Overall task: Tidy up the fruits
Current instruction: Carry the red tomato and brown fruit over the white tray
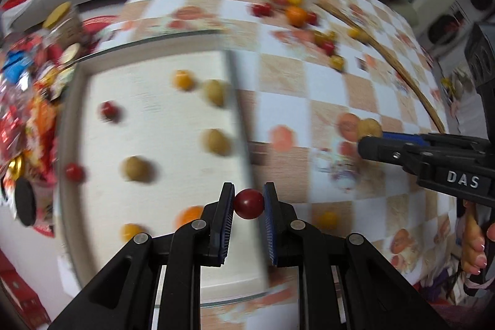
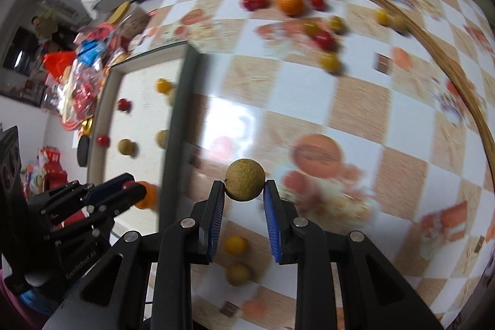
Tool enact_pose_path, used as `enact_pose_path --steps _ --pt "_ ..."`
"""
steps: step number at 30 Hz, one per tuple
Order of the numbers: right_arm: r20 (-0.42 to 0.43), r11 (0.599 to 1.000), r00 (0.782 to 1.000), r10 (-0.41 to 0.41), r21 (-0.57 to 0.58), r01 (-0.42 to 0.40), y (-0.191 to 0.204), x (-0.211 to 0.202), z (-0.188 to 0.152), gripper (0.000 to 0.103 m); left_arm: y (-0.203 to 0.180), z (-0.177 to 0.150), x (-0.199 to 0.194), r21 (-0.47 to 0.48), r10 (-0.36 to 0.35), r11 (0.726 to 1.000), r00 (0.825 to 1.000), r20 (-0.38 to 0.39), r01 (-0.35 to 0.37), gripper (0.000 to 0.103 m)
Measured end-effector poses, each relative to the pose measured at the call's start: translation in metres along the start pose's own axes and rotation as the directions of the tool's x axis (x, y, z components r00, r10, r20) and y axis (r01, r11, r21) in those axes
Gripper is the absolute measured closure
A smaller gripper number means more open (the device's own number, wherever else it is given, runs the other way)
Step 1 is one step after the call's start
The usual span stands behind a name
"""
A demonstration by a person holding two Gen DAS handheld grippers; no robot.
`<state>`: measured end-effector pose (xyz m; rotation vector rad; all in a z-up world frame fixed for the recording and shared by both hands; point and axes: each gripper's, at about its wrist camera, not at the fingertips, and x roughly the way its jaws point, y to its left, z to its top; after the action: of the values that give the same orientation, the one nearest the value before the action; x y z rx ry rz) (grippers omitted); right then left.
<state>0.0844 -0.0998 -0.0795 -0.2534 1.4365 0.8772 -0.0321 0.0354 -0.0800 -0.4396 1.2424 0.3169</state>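
My left gripper (image 1: 248,200) is shut on a small red fruit (image 1: 248,203) and holds it above the right edge of a pale wooden tray (image 1: 161,119). The tray holds several red, yellow, orange and tan fruits. My right gripper (image 2: 244,187) is shut on a round tan fruit (image 2: 244,180) above the checkered tablecloth (image 2: 303,101). It shows in the left wrist view (image 1: 371,141) at the right, with the tan fruit (image 1: 369,127). A loose pile of orange, red and yellow fruits (image 2: 290,2) lies at the far side of the table.
A wooden hoop rim (image 2: 458,82) curves along the right of the table. A heap of wrapped snacks and packets (image 1: 27,101) lies left of the tray. A yellow fruit (image 2: 235,245) and a tan fruit (image 2: 238,273) lie on the cloth under my right gripper.
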Motion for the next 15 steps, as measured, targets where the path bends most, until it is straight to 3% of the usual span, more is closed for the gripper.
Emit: enact_pose_path --steps 7,15 --pt "-0.035 0.994 0.999 0.025 -0.104 -0.029 0.061 0.025 0.021 0.075 0.079 -0.013 -0.004 -0.146 0.094 0.985 0.996 0.008 -0.092 0.083" --pt "-0.087 0.983 0.996 0.025 -0.178 -0.040 0.113 0.065 0.042 0.075 0.125 -0.017 0.017 -0.202 0.163 0.965 0.986 -0.029 -0.165 0.083"
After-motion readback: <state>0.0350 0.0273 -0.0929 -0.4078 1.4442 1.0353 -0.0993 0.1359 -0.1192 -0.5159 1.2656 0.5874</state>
